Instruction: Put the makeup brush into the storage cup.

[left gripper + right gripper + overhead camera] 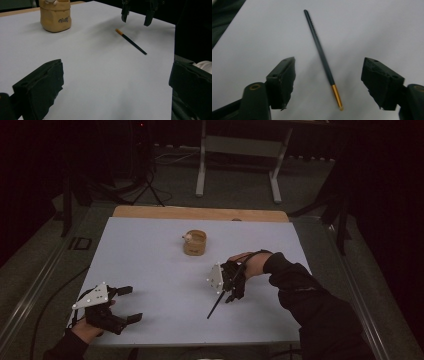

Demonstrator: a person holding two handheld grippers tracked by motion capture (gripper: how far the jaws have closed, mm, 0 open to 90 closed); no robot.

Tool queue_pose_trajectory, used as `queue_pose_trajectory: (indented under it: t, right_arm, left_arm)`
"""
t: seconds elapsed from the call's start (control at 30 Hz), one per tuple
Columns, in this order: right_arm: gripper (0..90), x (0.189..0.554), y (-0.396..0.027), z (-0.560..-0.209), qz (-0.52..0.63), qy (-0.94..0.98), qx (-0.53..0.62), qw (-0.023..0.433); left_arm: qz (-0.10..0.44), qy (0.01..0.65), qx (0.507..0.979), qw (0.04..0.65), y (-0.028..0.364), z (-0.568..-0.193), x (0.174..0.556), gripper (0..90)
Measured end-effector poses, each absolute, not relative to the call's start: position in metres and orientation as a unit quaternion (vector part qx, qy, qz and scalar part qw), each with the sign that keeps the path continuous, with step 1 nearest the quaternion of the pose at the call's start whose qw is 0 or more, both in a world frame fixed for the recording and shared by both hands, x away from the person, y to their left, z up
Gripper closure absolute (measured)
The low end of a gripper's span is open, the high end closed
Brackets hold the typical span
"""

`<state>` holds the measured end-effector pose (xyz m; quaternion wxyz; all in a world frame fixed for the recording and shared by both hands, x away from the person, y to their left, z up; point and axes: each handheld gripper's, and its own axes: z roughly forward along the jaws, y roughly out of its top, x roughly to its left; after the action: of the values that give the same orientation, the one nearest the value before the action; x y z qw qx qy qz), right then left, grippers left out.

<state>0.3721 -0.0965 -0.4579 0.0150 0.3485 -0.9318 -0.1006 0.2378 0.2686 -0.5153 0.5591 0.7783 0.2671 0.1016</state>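
Clearly the left gripper (114, 306) is idle near the tabletop's (150, 250) front left corner, its jaws spread wide with nothing between them. From where I sit, the work belongs to the right gripper (231, 286), which hangs over the pencil (322, 56) right of the tabletop's middle, jaws released and standing to either side of the shaft without touching it.

I judge the pencil light, stiff and thin, a dark shaft with a gold band near one end. Being round and lying flat on a smooth sheet, it will likely roll or skid if one jaw reaches it before the other. I would take it across the shaft near its middle, not on the gold band, which looks slicker. The pads must come low enough to catch so slim a thing, so I expect them to graze the sheet.

Room is generous. The pencil lies well apart from every edge, with bare sheet all round it, so a small roll costs nothing. Farther off, toward the far edge, stands a small tan pot (194, 243) with something pale in its mouth; it looks light and easy to tip. The way from pencil to pot is open, with nothing lying between.
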Motion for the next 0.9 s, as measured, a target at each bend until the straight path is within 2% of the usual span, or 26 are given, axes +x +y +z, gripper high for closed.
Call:
queue_pose_trajectory:
  t: [0.07,0.1,0.27,0.3,0.37,0.8,0.9]
  right_arm:
    - [30.7,0.371,-0.096,-0.459,-0.091,-0.930,0.355,0.023]
    - [36.0,0.371,-0.095,-0.460,-0.086,-0.929,0.360,0.025]
    - [40.4,0.370,-0.093,-0.466,-0.084,-0.922,0.377,0.029]
    - [46.9,0.371,-0.091,-0.468,-0.090,-0.920,0.380,0.016]
    - [52.8,0.369,-0.091,-0.469,-0.099,-0.913,0.396,0.012]
    - [59.1,0.377,-0.094,-0.482,-0.089,-0.914,0.395,0.022]
    - [66.0,0.379,-0.094,-0.487,-0.078,-0.913,0.399,0.026]
  left_arm:
    - [0.101,0.268,0.777,0.560,0.269,-0.515,0.238,0.3]
    - [0.101,0.267,0.779,0.559,0.269,-0.515,0.238,0.3]
    - [0.100,0.267,0.778,0.560,0.269,-0.515,0.238,0.4]
    - [0.101,0.267,0.778,0.559,0.269,-0.515,0.238,0.3]
    - [0.100,0.267,0.778,0.560,0.269,-0.516,0.238,0.4]
    - [0.096,0.272,0.775,0.562,0.270,-0.516,0.239,0.3]
    - [0.095,0.270,0.777,0.560,0.269,-0.517,0.239,0.3]
